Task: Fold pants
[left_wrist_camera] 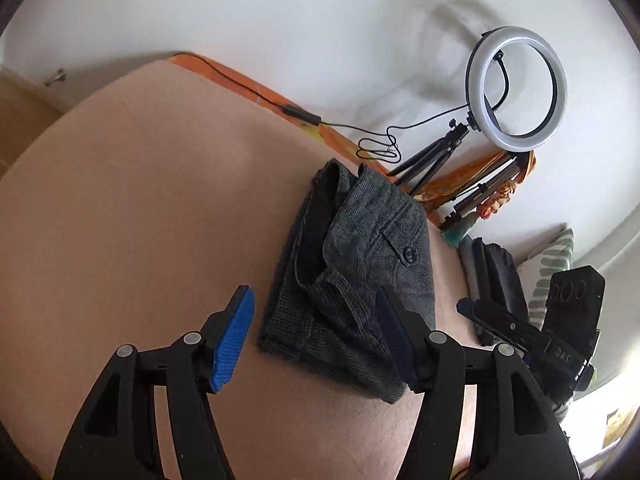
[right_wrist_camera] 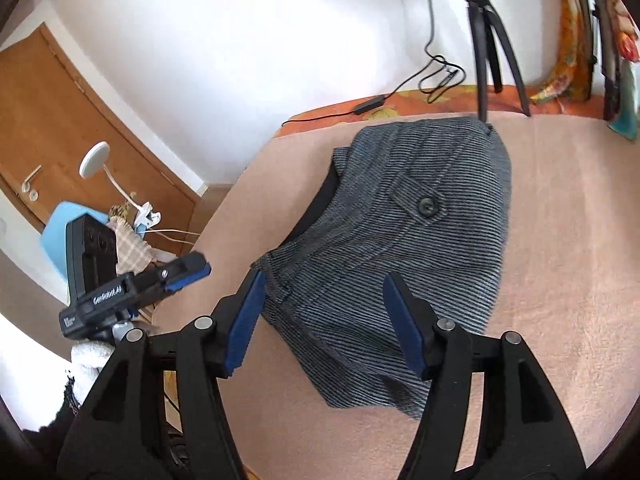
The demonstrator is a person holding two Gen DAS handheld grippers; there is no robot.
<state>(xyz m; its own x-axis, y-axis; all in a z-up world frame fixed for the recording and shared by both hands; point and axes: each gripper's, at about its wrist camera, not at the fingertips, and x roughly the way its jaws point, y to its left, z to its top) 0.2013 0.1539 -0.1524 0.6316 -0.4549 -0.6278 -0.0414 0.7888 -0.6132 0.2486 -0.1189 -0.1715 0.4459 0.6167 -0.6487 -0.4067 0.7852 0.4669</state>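
Note:
Grey striped pants (left_wrist_camera: pixel 356 264) lie folded into a compact bundle on a pink blanket (left_wrist_camera: pixel 140 220), the buttoned pocket flap on top. They also show in the right wrist view (right_wrist_camera: pixel 412 240). My left gripper (left_wrist_camera: pixel 316 340) is open and empty, hovering over the bundle's near edge. My right gripper (right_wrist_camera: pixel 324 320) is open and empty, hovering over the bundle's near end. The right gripper also shows at the right of the left wrist view (left_wrist_camera: pixel 532 332). The left gripper shows at the left of the right wrist view (right_wrist_camera: pixel 132 284).
A ring light (left_wrist_camera: pixel 516 88) on a black tripod (right_wrist_camera: pixel 492 48) stands behind the pants by the white wall, its cable (left_wrist_camera: pixel 376 144) along an orange cloth (left_wrist_camera: pixel 256 88). A wooden door (right_wrist_camera: pixel 80 128) and blue chair (right_wrist_camera: pixel 60 228) are at left.

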